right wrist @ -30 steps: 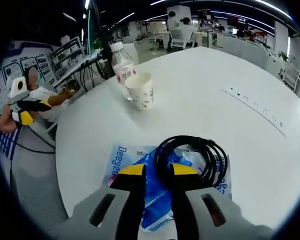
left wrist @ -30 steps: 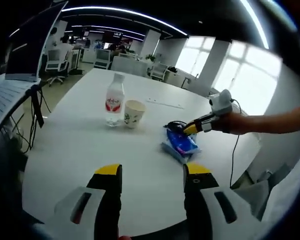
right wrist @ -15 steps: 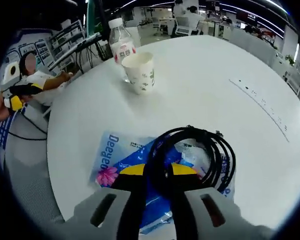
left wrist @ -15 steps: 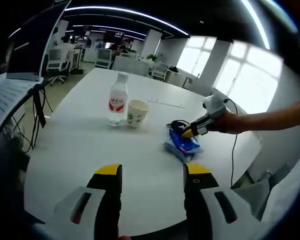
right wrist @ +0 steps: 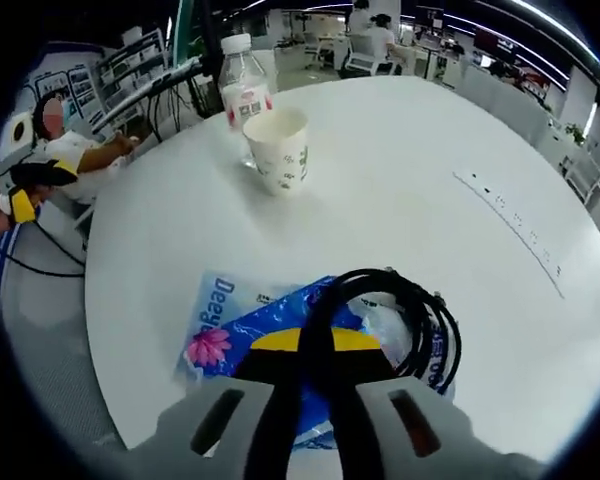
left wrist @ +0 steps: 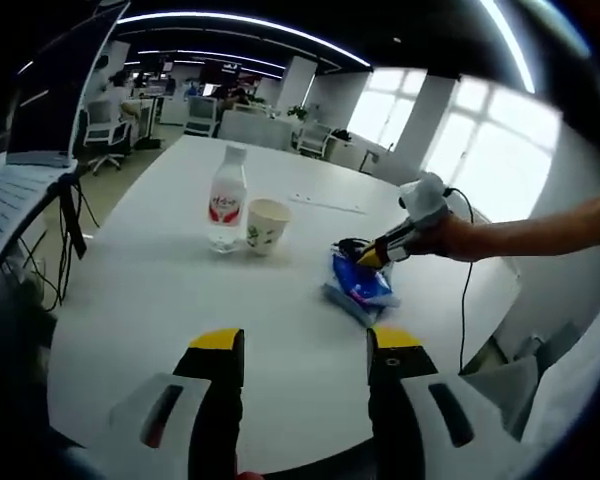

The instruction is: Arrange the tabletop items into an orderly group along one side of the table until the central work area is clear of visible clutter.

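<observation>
On the round white table (left wrist: 150, 290) a clear water bottle (left wrist: 223, 208) with a red label stands beside a printed paper cup (left wrist: 266, 226). To their right lies a blue plastic packet (left wrist: 358, 286) with a black cable coil (left wrist: 350, 246) on top. My right gripper (left wrist: 372, 257) is down at that coil. In the right gripper view its jaws (right wrist: 315, 340) are shut on the coil's near strand (right wrist: 442, 335), over the packet (right wrist: 220, 325); cup (right wrist: 278, 148) and bottle (right wrist: 242, 85) stand farther off. My left gripper (left wrist: 305, 350) hangs open over the near table edge, holding nothing.
A thin strip with small marks (right wrist: 510, 215) runs across the table's far side. A dark monitor (left wrist: 60, 90) and hanging cables flank the table on the left. Office desks and chairs (left wrist: 205, 115) stand beyond. The left gripper (right wrist: 20, 190) shows at the table's edge.
The right gripper's jaws have drawn together on the cable coil, and its camera has moved closer over the packet. The left gripper has stayed open in place.
</observation>
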Demonstrator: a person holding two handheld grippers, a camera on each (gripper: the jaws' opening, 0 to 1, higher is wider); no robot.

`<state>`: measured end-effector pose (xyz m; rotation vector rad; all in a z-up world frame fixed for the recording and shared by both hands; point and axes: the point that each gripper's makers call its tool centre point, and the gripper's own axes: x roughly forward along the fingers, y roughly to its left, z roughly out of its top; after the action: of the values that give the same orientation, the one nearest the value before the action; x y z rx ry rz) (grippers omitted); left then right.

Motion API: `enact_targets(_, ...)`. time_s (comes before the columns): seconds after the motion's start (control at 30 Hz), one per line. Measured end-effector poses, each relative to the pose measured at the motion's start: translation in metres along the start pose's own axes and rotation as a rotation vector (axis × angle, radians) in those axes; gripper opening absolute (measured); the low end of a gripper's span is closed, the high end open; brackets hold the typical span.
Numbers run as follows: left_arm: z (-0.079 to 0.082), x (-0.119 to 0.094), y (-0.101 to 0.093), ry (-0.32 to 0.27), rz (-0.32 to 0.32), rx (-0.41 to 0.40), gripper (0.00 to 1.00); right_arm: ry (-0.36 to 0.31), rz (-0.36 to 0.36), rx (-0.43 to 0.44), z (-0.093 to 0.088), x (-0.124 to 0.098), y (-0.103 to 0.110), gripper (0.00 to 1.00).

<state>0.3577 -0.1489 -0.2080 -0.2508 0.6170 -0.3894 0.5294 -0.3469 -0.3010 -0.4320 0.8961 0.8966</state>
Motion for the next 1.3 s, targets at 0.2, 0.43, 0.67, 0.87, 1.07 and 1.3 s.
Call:
enact_targets(0.2, 0.003, 0.000, -0.002, -0.007, -0.004, 0.004, 0.49, -0.051, -0.016, 0.007, 0.010, -0.014, -0.009, 0.04)
enact_targets(0.43, 0.004, 0.001, -0.004, -0.013, -0.010, 0.006, 0.49, -0.088, -0.040, 0.017, 0.012, -0.027, -0.013, 0.04)
enact_targets(0.67, 0.007, 0.000, -0.007, -0.024, -0.019, 0.013, 0.49, -0.112, -0.086, 0.039, 0.009, -0.042, -0.022, 0.04)
enact_targets(0.87, 0.007, -0.001, -0.009, -0.028, -0.022, 0.011, 0.48, -0.133, -0.116, 0.055, 0.008, -0.059, -0.031, 0.04)
enact_targets(1.07, 0.009, 0.000, -0.011, -0.035, -0.027, 0.009, 0.48, -0.149, -0.149, 0.058, 0.005, -0.076, -0.041, 0.04)
enact_targets(1.3, 0.011, 0.004, -0.017, -0.036, -0.036, 0.017, 0.48, -0.163, -0.181, 0.082, -0.009, -0.096, -0.043, 0.04)
